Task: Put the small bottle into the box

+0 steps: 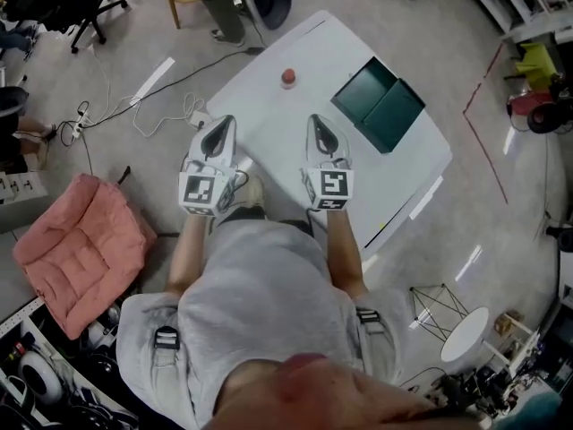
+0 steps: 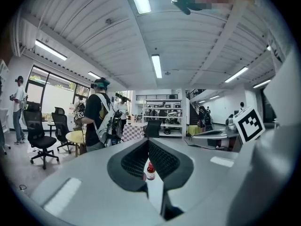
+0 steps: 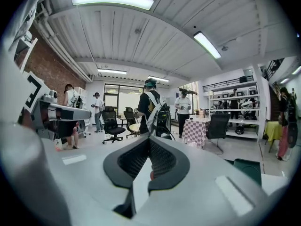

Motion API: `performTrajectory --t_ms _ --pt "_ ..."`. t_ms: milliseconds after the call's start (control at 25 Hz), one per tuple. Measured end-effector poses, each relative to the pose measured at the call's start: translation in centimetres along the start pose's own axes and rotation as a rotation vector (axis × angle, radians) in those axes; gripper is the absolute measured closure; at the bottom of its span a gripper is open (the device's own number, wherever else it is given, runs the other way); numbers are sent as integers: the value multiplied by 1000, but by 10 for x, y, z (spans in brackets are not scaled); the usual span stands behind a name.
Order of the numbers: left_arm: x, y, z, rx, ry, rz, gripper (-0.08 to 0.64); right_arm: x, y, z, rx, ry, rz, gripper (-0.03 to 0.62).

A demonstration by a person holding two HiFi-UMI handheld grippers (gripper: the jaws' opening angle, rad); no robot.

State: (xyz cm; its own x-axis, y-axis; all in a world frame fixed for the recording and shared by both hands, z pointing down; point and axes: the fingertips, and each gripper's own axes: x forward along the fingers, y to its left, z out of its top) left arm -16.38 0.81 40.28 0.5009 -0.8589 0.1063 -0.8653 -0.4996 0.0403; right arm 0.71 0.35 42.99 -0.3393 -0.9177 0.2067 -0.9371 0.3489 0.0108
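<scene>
the floor [image 1: 134, 52] is smooth grey with a dull shine, and white cables trail over it. on it stands a white table [image 1: 269, 115], a matte slab with rounded corners, seen corner-on from the head view. the person's pale grey, soft-looking shirt [image 1: 260, 303] fills the lower middle of that view. left of the person lies a salmon-pink cushion [image 1: 76, 249], plump and quilted into squares.

on the far right part of the table sits the box [image 1: 380, 106], dark green and hard-edged. it is made of two rectangular parts joined along one edge, and it appears open.

the left gripper [image 1: 221, 122] and right gripper [image 1: 320, 120] are held side by side over the near part of the table. each is a grey teardrop-shaped shell that narrows to a point. each carries a cube with black-and-white square markers [image 1: 204, 191]. in their own views the black ribbed pads [image 2: 164, 159] form a narrow v. the tips of the left pair [image 2: 148, 140] meet with nothing clamped, and so do those of the right pair [image 3: 150, 139].

the small bottle [image 1: 288, 78] stands upright on the far middle of the table. it is left of the box, well apart from it, and well ahead of both grippers. it has a red cap, a reddish body and a pale label band [image 2: 150, 174] whose print is too small to read.
</scene>
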Motion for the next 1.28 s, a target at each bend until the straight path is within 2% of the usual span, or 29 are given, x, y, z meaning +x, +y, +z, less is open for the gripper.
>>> performTrajectory --t_ms 280,520,920,1280 --pt "37 14 -2 2 9 -109 548 33 -4 -8 10 28 -62 589" --pt "58 21 -12 -4 31 -153 548 56 -7 -17 9 43 -83 589" --pt "89 32 -28 -35 75 -146 548 91 -15 -30 16 105 -49 589" --pt "119 33 -56 -69 125 -129 548 123 -28 -56 26 160 -7 589"
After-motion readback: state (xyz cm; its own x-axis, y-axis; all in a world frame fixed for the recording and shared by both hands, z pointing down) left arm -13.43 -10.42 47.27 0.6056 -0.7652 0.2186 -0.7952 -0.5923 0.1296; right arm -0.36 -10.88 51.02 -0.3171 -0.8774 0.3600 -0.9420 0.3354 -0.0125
